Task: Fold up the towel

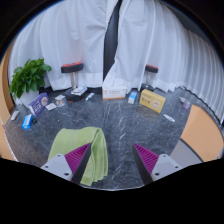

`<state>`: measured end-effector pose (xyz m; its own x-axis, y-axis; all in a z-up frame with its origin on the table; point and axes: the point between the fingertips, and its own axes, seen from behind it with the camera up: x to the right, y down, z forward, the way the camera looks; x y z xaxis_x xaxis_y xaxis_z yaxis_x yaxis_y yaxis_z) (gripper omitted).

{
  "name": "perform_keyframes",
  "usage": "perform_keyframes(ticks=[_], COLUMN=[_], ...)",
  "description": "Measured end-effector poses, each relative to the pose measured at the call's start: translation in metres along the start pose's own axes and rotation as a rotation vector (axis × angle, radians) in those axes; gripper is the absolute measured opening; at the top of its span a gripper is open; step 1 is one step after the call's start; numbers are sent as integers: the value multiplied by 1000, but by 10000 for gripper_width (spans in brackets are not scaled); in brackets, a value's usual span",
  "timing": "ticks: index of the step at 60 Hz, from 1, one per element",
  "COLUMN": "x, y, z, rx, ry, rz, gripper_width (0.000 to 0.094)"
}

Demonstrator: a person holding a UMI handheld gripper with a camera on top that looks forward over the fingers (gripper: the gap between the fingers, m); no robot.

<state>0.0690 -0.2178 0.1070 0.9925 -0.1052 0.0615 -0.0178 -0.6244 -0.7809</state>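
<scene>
Both my fingers stand wide apart with nothing between the magenta pads, only bare tabletop showing in the gap. My left finger lies on or just over the towel, though I cannot tell whether it touches.

That green towel is soft cloth, already doubled into a rough rectangle with layered edges along its near side, lying flat on a dark grey table veined like marble.

Beyond it, along the far edge, sit a yellow box, a white box (what either one holds I cannot see), a blue and white carton and a leafy potted plant. White curtains hang in long pleats behind, parted by a dark gap.
</scene>
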Motion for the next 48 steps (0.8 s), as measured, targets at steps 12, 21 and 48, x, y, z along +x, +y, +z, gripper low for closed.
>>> perform_keyframes(ticks=[12, 21, 48], x=[-41, -73, -110], y=[-9, 13, 69], z=[-90, -162, -302], rx=[74, 114, 138], ry=[-10, 15, 80], rz=[-15, -14, -33], gripper_width=[847, 851, 853])
